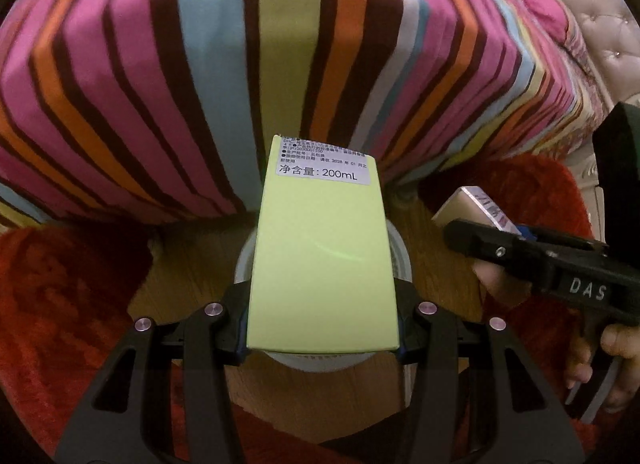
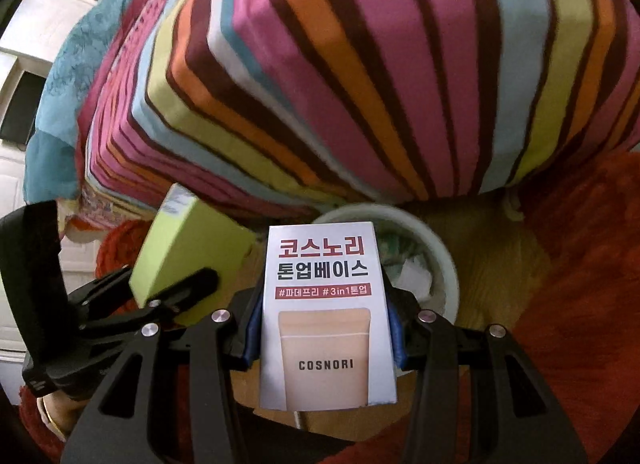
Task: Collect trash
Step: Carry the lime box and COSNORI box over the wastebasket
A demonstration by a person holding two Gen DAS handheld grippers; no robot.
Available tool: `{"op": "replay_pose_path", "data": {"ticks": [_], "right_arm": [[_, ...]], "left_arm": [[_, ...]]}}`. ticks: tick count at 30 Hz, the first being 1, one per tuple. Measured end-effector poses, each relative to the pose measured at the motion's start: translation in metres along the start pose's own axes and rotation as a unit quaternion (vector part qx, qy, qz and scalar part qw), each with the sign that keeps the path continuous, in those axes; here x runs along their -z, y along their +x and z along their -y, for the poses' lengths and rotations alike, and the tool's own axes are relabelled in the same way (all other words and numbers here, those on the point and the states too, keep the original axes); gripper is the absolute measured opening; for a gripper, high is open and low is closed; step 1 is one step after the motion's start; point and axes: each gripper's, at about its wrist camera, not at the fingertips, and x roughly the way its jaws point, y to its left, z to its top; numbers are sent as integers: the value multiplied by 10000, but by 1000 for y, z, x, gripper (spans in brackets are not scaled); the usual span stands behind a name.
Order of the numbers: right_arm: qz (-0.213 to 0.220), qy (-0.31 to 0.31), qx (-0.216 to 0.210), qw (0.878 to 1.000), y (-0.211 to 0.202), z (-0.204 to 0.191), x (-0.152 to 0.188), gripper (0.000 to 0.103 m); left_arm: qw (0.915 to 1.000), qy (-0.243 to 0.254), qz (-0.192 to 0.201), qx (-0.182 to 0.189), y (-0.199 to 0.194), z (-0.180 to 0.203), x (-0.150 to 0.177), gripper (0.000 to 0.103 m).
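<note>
My left gripper (image 1: 322, 338) is shut on a light green box (image 1: 322, 260) with a white 200mL label, held right above a round white bin (image 1: 402, 260) on the floor. My right gripper (image 2: 326, 338) is shut on a white COSNORI box (image 2: 326, 316) with Korean print, held just left of and above the same bin (image 2: 436, 260), which holds crumpled paper trash. In the right wrist view the green box (image 2: 188, 248) and left gripper (image 2: 168, 296) show at the left. In the left wrist view the right gripper (image 1: 472, 230) and its box (image 1: 476, 206) show at the right.
A bed with a striped multicolour cover (image 1: 240, 64) rises right behind the bin. A red rug (image 1: 64, 304) lies on both sides of a strip of wooden floor (image 1: 192, 276). A tufted headboard (image 1: 600, 24) is at the far right. White furniture (image 2: 24, 64) stands at the left.
</note>
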Motion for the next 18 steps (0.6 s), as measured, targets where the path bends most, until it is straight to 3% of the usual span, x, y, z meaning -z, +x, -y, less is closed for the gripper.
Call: {"op": "replay_pose_path", "data": {"ticks": [9, 18], "right_arm": [[-687, 640, -25, 9956, 32, 20, -2, 46], [-1237, 961, 156, 9875, 64, 28, -6, 46]], "left_arm": [[9966, -12, -819, 46, 40, 2, -1, 50], [9860, -257, -1634, 193, 83, -1, -5, 50]]}}
